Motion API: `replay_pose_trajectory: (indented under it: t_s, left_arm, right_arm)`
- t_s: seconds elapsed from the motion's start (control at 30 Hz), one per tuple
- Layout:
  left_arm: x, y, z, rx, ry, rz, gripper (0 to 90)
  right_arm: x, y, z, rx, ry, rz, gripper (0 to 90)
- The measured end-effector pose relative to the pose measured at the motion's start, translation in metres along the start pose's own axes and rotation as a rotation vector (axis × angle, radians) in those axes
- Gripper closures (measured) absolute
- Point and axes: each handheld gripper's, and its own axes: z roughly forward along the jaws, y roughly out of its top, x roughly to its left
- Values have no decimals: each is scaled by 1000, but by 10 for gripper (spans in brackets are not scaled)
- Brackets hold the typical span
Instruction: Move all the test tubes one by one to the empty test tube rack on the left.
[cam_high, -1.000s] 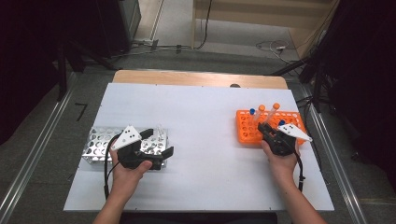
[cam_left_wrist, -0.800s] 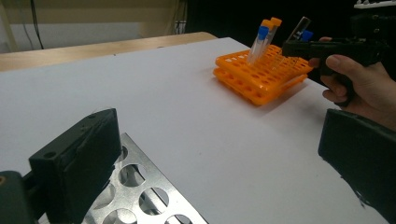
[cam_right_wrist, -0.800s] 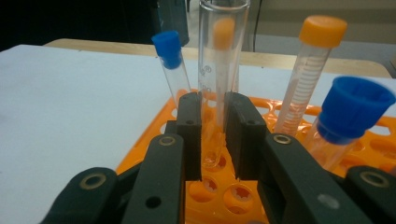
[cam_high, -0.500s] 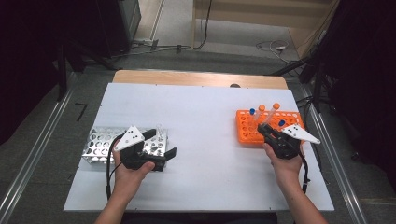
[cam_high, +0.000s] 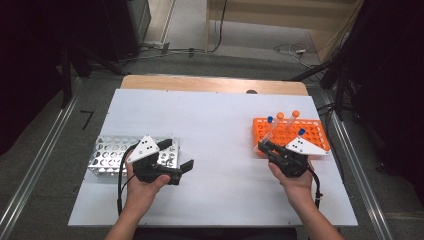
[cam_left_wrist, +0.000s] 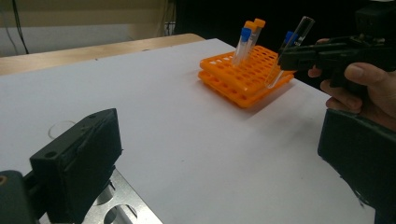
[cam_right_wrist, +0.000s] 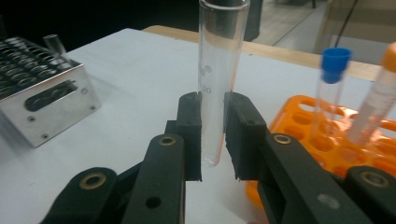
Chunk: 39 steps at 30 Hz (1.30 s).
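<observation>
My right gripper (cam_right_wrist: 212, 135) is shut on a clear, uncapped glass tube (cam_right_wrist: 217, 84), held upright between its pads. In the high view this gripper (cam_high: 267, 147) hovers at the near left corner of the orange rack (cam_high: 310, 131), with the tube (cam_high: 264, 141) tilted over the table. The rack holds blue-capped (cam_right_wrist: 329, 88) and orange-capped tubes (cam_right_wrist: 378, 102). My left gripper (cam_high: 177, 155) is open, nothing between its jaws, beside the right end of the metal rack (cam_high: 110, 155). In the left gripper view (cam_left_wrist: 219, 154) the jaws stand wide apart, facing the orange rack (cam_left_wrist: 243, 77).
The white table top (cam_high: 215, 130) lies between the two racks. A wooden strip (cam_high: 210, 84) runs along its far edge. The metal rack (cam_right_wrist: 37, 98) has several holes and one clear tube standing at its far side.
The right gripper has drifted left and toward me with the clear tube, away from the orange rack's middle. The left gripper has stayed beside the metal rack, its jaws pointing right.
</observation>
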Motion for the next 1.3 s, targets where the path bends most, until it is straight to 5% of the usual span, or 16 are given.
replay_pose_trajectory:
  t_s: [0.67,0.87,1.3]
  left_arm:
    - [-20,7,14,-5,-64,18,62]
    - [-31,9,24,21,-80,33,224]
    - [-47,12,41,40,-217,75,551]
  right_arm:
    - [49,1,13,45,170,-84,743]
    - [58,1,16,54,209,-102,743]
    - [85,0,25,96,291,-161,743]
